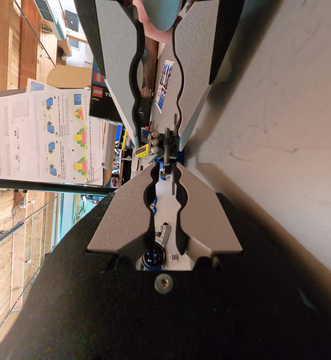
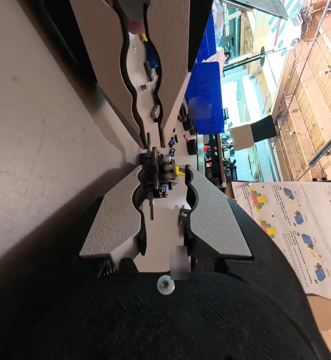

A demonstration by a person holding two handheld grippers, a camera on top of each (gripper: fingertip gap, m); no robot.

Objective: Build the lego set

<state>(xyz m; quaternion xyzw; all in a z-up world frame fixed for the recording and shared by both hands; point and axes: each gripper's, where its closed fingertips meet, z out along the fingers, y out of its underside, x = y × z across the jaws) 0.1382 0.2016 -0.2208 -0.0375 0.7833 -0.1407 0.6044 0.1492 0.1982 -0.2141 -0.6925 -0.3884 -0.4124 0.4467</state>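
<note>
White worktop (image 1: 277, 97), timber-walled room; left gripper (image 1: 165, 165) barely parted at the black-and-blue brick model (image 1: 168, 144), right gripper (image 2: 163, 169) spread around it.

Count: 1 part-built brick assembly (image 2: 158, 175) with 3 silver cylinders (image 2: 167, 167) on it, 1 yellow brick (image 2: 180, 169), 3 black tyres (image 2: 192, 148), 1 blue bin (image 2: 205, 97), 1 sticker sheet (image 1: 165, 85), 2 printed instruction sheets (image 1: 47, 136), 2 dark boxes (image 1: 102, 101).
</note>
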